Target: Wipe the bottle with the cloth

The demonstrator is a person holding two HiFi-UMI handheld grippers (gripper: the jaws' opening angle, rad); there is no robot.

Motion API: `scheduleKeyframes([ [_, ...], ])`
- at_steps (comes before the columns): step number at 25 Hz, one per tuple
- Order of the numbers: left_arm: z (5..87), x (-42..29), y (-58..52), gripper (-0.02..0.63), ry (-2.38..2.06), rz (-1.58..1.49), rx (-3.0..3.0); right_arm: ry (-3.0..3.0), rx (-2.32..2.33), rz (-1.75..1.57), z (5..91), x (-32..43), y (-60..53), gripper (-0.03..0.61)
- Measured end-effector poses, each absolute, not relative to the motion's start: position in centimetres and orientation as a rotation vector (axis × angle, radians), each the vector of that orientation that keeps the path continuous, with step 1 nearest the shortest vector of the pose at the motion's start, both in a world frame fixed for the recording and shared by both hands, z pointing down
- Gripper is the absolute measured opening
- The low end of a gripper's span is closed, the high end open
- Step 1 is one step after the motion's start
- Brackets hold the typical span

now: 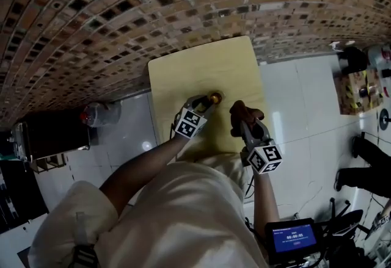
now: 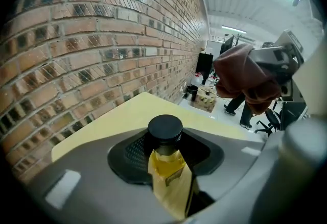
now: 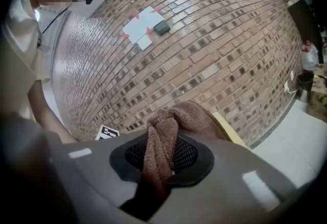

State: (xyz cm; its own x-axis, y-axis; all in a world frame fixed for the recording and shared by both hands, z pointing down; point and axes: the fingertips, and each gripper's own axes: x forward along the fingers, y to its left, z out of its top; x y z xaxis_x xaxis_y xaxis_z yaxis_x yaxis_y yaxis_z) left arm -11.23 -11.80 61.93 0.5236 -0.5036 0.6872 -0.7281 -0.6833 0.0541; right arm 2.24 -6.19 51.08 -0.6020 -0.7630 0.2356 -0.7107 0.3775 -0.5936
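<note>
Your bottle (image 2: 168,177) has a black cap (image 2: 165,128) and a yellow neck label. Your cloth (image 3: 161,146) is brown. Left tool (image 2: 166,154) and right tool (image 3: 163,154) are grey with black mesh pads (image 2: 130,154), and their cubes (image 1: 189,123) carry black-and-white square markers. Tabletop (image 1: 208,68) pale yellow, wall (image 1: 122,4) mottled red-brown brick, floor (image 1: 299,96) white tile.

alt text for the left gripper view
The left gripper is shut on the neck of a bottle with a black cap and yellow label, over a yellow table. Beyond, the right gripper holds a brown cloth beside a brick wall.
</note>
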Motion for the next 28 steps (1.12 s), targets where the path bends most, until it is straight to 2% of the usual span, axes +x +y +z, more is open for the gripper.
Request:
scheduleKeyframes([
  [6, 61.8, -12.6, -7.0, 0.172, -1.043, 0.939, 2.453, 2.586, -1.379, -1.123, 55.2, -0.9, -3.5, 0.064],
  [15, 61.2, -13.2, -9.9, 0.170, -1.129, 0.855, 2.497, 2.569, -1.432, -1.147, 55.3, -1.0, -1.3, 0.064],
  [28, 61.8, -15.5, -4.7, 0.181, -1.028, 0.904, 2.521, 2.590, -1.370, -1.238, 58.7, -4.7, -0.5, 0.064],
])
